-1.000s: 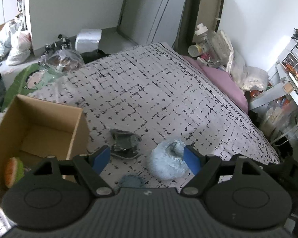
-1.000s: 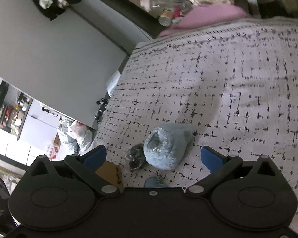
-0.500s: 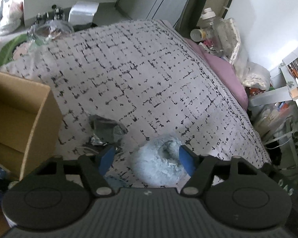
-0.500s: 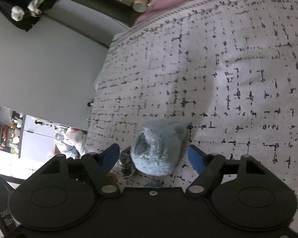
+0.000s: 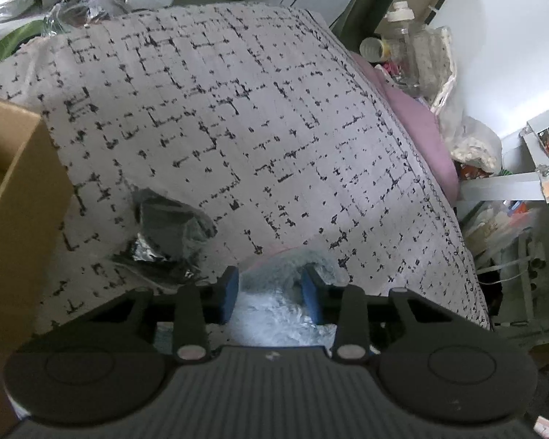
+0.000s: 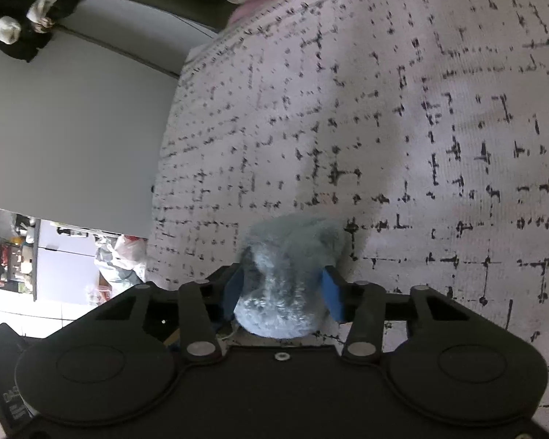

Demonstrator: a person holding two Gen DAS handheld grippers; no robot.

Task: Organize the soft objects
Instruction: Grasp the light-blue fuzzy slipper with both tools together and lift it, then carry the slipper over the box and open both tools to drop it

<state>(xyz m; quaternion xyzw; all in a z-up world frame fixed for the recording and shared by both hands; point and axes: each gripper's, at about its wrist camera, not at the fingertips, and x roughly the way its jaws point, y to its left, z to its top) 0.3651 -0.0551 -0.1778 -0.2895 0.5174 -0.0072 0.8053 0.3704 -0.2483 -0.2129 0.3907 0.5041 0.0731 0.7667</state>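
We see a fluffy pale-blue plush ring [image 5: 274, 292] lying on the white bedspread with black grid marks [image 5: 256, 128]. Left of the ring stands an open brown cardboard box [image 5: 14, 197], then a crumpled dark grey bundle [image 5: 168, 234] just beside it. Our left gripper [image 5: 270, 291] and right gripper [image 6: 283, 289] have just been closing and both now pinch the ring between blue pads.

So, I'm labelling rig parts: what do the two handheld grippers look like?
The left gripper and right gripper match: black bodies, two round discs each, jointed black linkage arms with silver pivot pins, blue pads on the fingertips. The left has a ribbed grey centre plate; the right's is smooth black with one screw.
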